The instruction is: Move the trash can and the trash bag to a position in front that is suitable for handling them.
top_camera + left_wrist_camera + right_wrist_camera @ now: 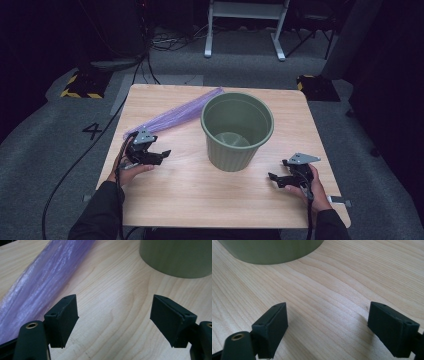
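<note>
A green plastic bin (237,130) stands upright and empty near the middle of the wooden table (190,190). A folded purple plastic bag (175,115) lies stretched out to its left, running toward the far edge. My left gripper (159,156) hovers just in front of the bag's near end, open, with nothing between its fingers. In the left gripper view the bag (42,280) lies at the left and the bin (175,257) at the top right. My right gripper (278,179) rests low at the table's right front, open and empty, with the bin's base (272,251) ahead of it.
Beyond the table lie grey carpet, cables, a white frame's legs (245,30) and two stand bases with yellow-black tape (82,85). Bare tabletop stretches between the two grippers in front of the bin.
</note>
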Demonstrator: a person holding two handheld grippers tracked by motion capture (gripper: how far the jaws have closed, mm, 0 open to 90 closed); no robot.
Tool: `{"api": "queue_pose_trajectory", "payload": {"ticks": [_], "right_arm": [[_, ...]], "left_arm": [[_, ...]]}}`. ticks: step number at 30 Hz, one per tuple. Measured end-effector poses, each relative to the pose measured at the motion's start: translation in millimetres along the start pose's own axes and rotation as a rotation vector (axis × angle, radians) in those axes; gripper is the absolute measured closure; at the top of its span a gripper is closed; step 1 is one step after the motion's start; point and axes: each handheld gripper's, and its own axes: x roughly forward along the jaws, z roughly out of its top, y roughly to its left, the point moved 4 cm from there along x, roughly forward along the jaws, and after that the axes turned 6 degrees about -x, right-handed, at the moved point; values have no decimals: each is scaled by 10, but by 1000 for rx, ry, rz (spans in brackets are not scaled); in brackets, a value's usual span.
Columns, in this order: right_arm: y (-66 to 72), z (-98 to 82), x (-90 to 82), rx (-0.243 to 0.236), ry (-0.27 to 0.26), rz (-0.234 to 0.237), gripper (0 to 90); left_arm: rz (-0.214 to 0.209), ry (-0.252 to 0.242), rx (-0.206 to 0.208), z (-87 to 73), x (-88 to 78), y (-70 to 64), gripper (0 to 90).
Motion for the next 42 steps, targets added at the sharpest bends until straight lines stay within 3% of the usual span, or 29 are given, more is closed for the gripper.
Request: {"api": "queue_pose_trajectory", "payload": {"ticks": [8, 11, 15, 17, 21, 32, 42], "right_arm": [[0, 0, 0, 0, 0, 0, 165], [0, 0, 0, 0, 0, 0, 165], [0, 0, 0, 0, 0, 0, 165], [0, 0, 0, 0, 0, 0, 165], [1, 0, 0, 0, 0, 0, 165], [0, 0, 0, -1, 0, 0, 165], [1, -1, 0, 0, 0, -1, 165]], "left_arm": [[13, -20, -17, 205, -48, 137, 233], [26, -14, -11, 222, -47, 176, 234], [41, -10, -51, 234, -53, 288, 221], [62, -15, -50, 239, -72, 334, 211], [90, 4, -43, 201, -70, 412, 206], [159, 21, -128, 10, -10, 727, 207], [185, 69, -195, -157, 173, 914, 203]]}}
